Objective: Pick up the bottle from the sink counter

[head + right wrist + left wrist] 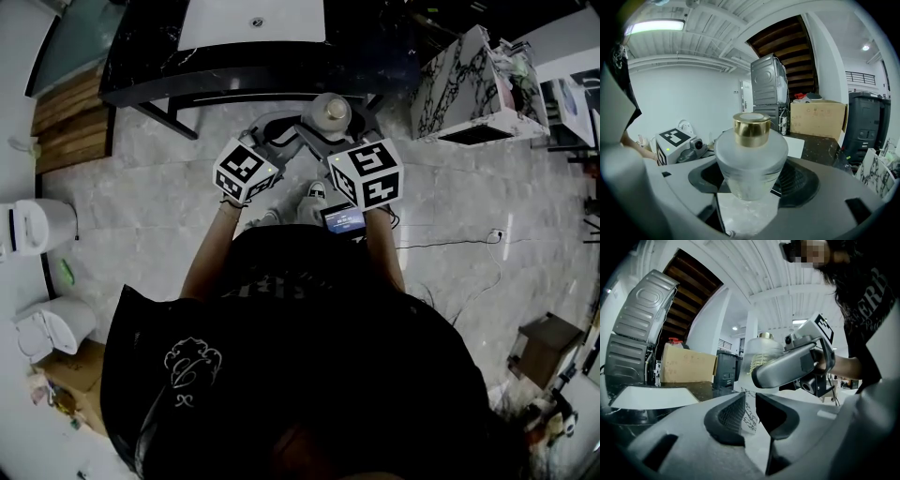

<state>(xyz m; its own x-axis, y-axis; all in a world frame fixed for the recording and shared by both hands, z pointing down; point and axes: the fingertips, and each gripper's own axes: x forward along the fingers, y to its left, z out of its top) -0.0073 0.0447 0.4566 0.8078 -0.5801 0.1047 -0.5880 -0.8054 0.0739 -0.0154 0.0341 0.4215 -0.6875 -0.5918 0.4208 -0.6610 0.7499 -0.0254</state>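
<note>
Marble floor [141, 169], dark surface [150, 56], sink [253, 23] cut off far; right fingers [801, 180] clamp bottle [751, 159], left fingers [729, 416] barely apart, empty.

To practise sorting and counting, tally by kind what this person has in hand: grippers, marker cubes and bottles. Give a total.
Grippers: 2, the left gripper and the right gripper
Marker cubes: 2, one on the left, one on the right
Bottles: 1, the gold-capped bottle in the right gripper
Total: 5
</note>
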